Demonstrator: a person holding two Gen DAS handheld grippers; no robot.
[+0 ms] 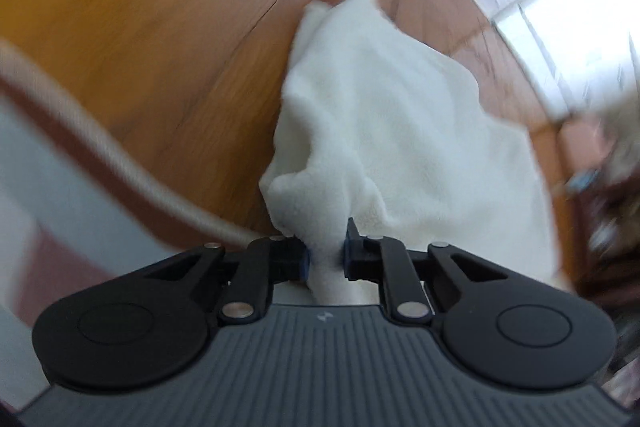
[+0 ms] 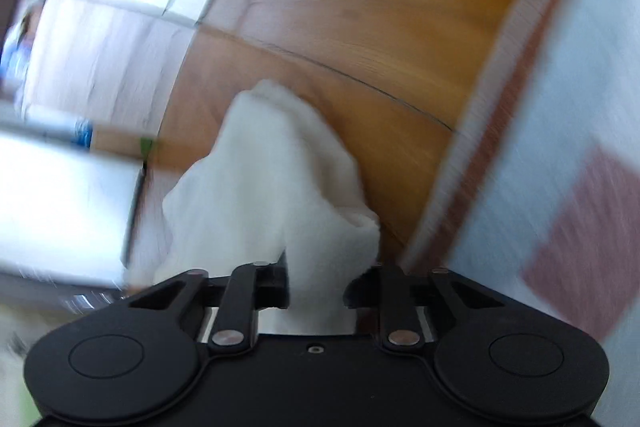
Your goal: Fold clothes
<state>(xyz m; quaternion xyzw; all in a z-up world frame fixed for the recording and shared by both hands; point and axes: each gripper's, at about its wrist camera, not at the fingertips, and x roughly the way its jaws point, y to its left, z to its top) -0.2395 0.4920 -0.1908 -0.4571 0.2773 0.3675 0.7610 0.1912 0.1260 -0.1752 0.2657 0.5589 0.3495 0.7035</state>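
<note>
A white fleecy cloth [image 1: 392,131] lies bunched on the wooden table [image 1: 152,39]. In the left wrist view my left gripper [image 1: 326,259] is shut on a gathered corner of that cloth, the fabric pinched between its blue-tipped pads. The right wrist view shows the same white cloth [image 2: 272,179] rising in a peak over the wood, and my right gripper [image 2: 316,287] is shut on a thicker fold of it. Both views are blurred by motion.
The table edge [image 1: 120,163] curves past on the left, with a pale cloth surface with a reddish patch [image 2: 592,235] beyond it. A bright window or white surface [image 2: 60,203] fills the left of the right wrist view. Dark clutter [image 1: 608,211] sits at the far right.
</note>
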